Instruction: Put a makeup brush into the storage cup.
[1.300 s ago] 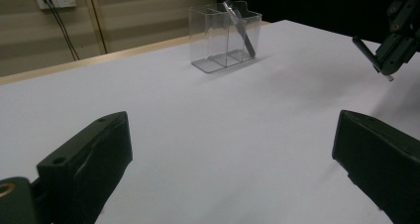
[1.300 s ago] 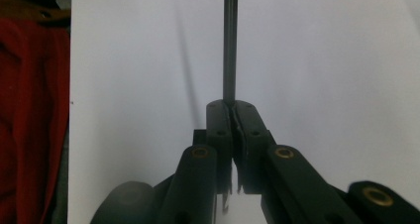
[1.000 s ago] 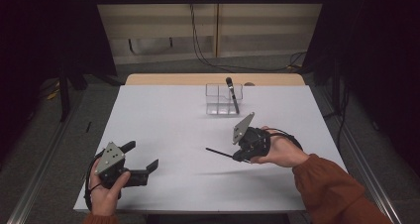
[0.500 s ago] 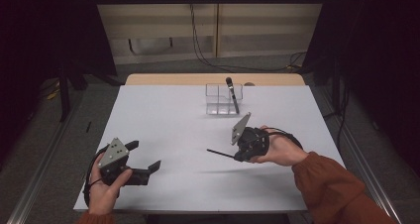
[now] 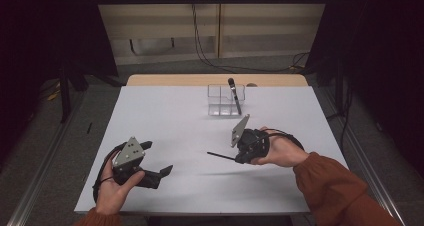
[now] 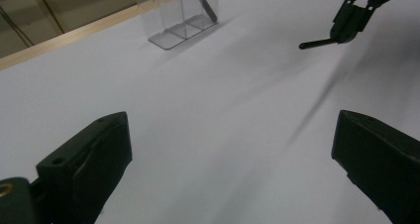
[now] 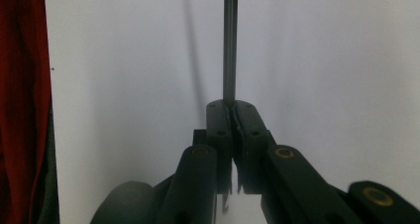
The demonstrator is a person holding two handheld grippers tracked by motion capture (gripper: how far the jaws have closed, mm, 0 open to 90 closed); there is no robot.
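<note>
One broad white table top (image 5: 165,116) spread across the scene, with a strip of pale wood (image 5: 175,80) showing along its far edge. On the far middle of it stood a clear plastic organiser box with square compartments (image 5: 220,100), and a black marker pen (image 5: 234,95) leaned upright in one of its right-hand cells; in the left gripper view the same box (image 6: 171,16) sat far off near the wooden edge.

Next in size came the person's arms: a rust-orange sleeve (image 5: 340,186) reached in from the lower right, and its red cloth (image 7: 22,105) ran down the left border of the right gripper view. The right hand held the right gripper (image 5: 239,157) low over the table, near its middle and just in front of the box. Its jaws were pressed together on one end of a thin black pen (image 5: 220,156), which stuck out level towards the left, above the white surface rather than lying on it. In the right gripper view the thin rod (image 7: 229,40) ran straight ahead from the closed jaw tips.

The left gripper (image 5: 162,173) rested in the left hand near the table's front left corner, well apart from the pen. Its jaws stood spread wide with nothing between them, bare white table showing in the gap.
</note>
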